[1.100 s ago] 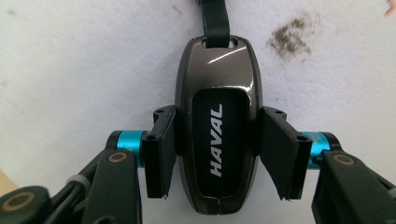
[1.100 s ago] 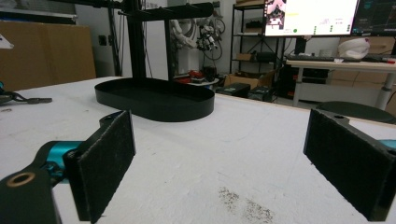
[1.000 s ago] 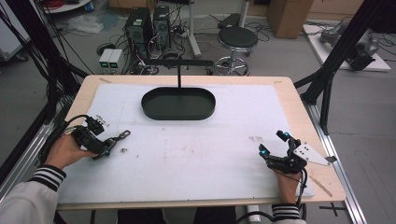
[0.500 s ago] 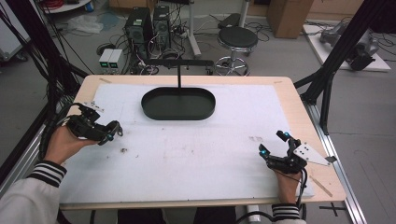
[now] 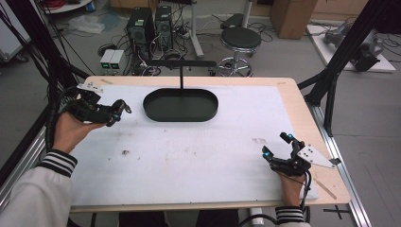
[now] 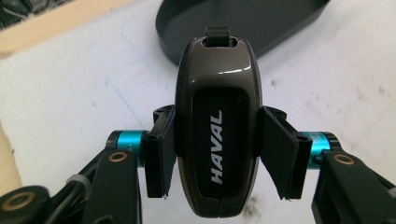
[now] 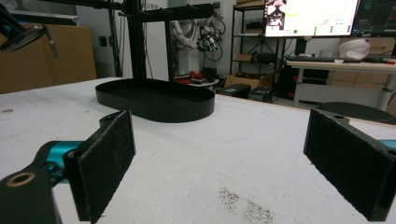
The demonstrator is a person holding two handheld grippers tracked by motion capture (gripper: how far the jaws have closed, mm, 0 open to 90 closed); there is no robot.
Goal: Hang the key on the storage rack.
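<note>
A glossy dark car key fob (image 6: 217, 126) marked HAVAL sits clamped between the pads of my left gripper (image 6: 215, 156), held above the white mat. In the high view that left gripper (image 5: 118, 110) is at the table's left, a little left of the black oval tray (image 5: 180, 105), with the fob (image 5: 121, 107) at its tip. The tray's rim (image 6: 243, 28) lies just beyond the fob. My right gripper (image 5: 275, 147) rests near the front right edge, jaws wide apart with nothing between them; its pads (image 7: 105, 163) frame the tray (image 7: 155, 99) far ahead.
A black T-shaped stand (image 5: 181, 66) rises from the tray's back edge. The white mat (image 5: 198, 151) covers most of the wooden table. Dark smudges (image 5: 125, 152) mark the mat. A stool (image 5: 240, 40) and computers (image 5: 151, 23) stand on the floor beyond the table.
My left gripper, with the key fob in it, has moved away from the front left and up toward the tray. The right gripper has stayed put.
</note>
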